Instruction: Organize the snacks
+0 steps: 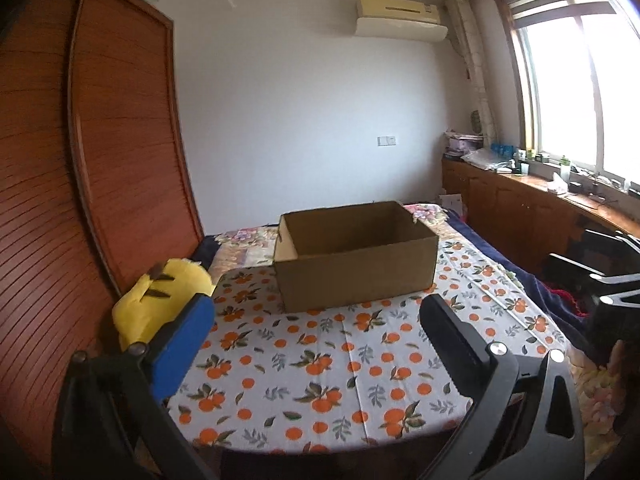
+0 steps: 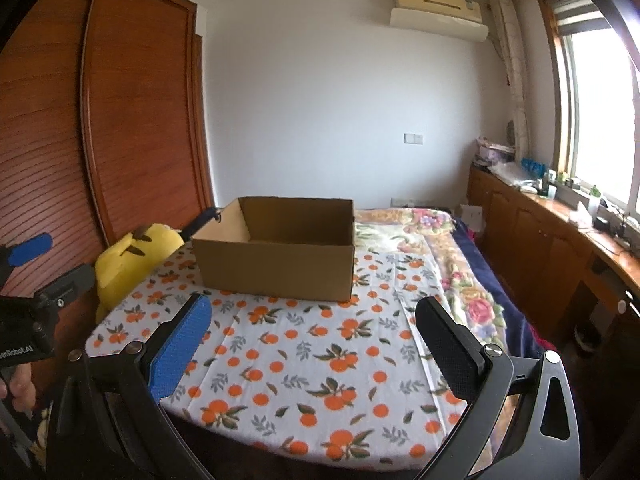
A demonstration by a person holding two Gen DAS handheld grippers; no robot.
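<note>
An open brown cardboard box (image 1: 356,256) (image 2: 276,252) stands at the far side of a table covered with an orange-fruit cloth (image 1: 320,364) (image 2: 304,364). The part of its inside that I can see holds nothing, and no snack shows in either view. My left gripper (image 1: 316,340) hovers over the near part of the cloth, jaws wide open with nothing between them. My right gripper (image 2: 314,340) is open and bare too, at about the same distance from the box. The left gripper (image 2: 48,264) also appears at the left edge of the right wrist view, held by a hand (image 2: 16,384).
A yellow plush toy (image 1: 160,300) (image 2: 132,256) leans at the table's left edge beside a tall wooden wardrobe (image 1: 100,160). Behind the table lies a bed with a floral blanket (image 2: 452,272). A cluttered wooden counter (image 2: 560,232) runs under the window on the right.
</note>
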